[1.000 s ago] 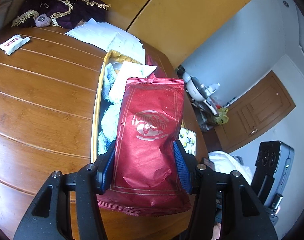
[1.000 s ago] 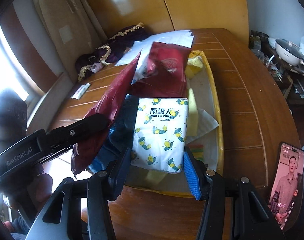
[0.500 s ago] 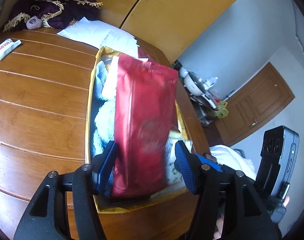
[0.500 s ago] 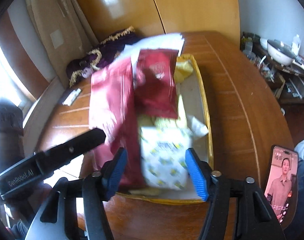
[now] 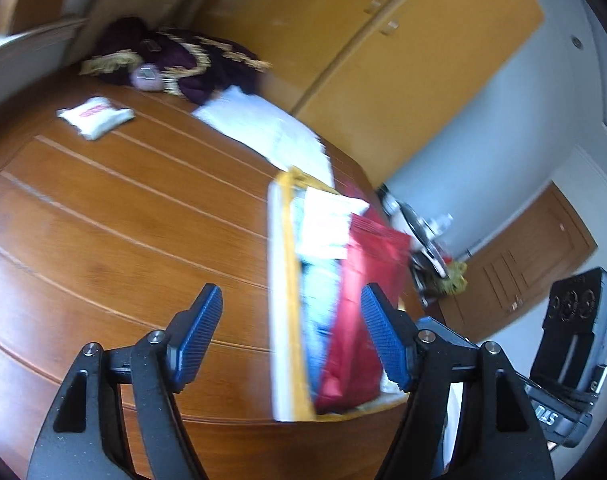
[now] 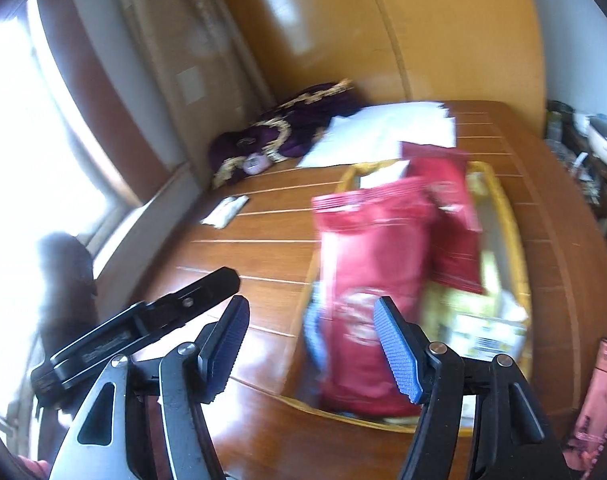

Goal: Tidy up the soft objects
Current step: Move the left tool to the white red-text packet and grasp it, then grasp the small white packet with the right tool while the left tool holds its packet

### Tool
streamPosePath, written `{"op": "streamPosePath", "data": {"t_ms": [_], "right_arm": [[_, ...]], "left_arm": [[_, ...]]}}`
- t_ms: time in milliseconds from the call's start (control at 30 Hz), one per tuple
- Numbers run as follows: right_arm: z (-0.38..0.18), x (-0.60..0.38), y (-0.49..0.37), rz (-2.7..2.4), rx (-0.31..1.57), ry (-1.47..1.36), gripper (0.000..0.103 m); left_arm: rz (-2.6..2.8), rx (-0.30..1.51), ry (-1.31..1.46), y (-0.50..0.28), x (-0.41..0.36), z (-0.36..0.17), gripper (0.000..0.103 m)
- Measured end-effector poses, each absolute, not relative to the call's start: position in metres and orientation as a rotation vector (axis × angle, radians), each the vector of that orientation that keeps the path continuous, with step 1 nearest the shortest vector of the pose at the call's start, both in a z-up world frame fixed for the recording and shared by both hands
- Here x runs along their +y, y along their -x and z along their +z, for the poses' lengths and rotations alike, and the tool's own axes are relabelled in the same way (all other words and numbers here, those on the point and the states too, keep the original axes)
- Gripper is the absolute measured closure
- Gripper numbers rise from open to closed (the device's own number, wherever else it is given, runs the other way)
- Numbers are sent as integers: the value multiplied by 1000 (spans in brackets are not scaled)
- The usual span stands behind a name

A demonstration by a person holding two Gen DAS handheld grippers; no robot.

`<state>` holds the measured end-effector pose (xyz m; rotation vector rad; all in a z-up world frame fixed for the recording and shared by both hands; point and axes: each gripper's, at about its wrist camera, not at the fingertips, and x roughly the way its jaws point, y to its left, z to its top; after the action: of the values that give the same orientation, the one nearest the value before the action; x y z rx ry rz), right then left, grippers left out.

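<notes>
**Counter and tray contents, both grippers empty**

Counter (image 5: 103,240): brown wood with pale inlaid lines, carrying everything below.
Tray (image 6: 517,240): yellow-rimmed, near the counter's right side, crowded with soft goods.
Papers (image 6: 387,132): white sheets beyond the tray.
Purple cloth (image 5: 171,60): gold-fringed, at the counter's far edge.
Red bag (image 6: 367,288): lay lengthwise in the tray, partly over a second red bag (image 6: 451,216).
Tissue pack (image 6: 483,332): yellow-patterned, in the tray's near right corner.
White packet (image 5: 95,116): alone on bare wood, well apart from the tray.
Left gripper (image 5: 291,340): fingers spread wide, holding nothing.
Right gripper (image 6: 311,346): fingers likewise apart, empty.
</notes>
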<state>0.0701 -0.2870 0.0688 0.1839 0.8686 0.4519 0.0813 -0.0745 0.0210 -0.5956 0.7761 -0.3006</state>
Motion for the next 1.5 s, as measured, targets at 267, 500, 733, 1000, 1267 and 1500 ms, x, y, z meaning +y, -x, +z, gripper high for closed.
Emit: {"op": "streamPosePath", "data": {"t_ms": [267, 500, 733, 1000, 1267, 1500], "right_arm": [[62, -228, -96, 546, 936, -180, 36], [48, -197, -120, 543, 1006, -212, 36], [37, -183, -129, 523, 1033, -207, 36], [34, -188, -127, 516, 1040, -204, 36], [32, -191, -128, 527, 1044, -227, 36], [31, -196, -127, 529, 1044, -247, 36]], "left_arm": [[-120, 768, 631, -94, -8, 10, 32], [19, 775, 468, -131, 31, 13, 32], [84, 882, 341, -220, 59, -2, 32], [151, 986, 224, -287, 61, -33, 32], [174, 968, 153, -265, 49, -39, 55], [88, 976, 139, -204, 25, -35, 63]]}}
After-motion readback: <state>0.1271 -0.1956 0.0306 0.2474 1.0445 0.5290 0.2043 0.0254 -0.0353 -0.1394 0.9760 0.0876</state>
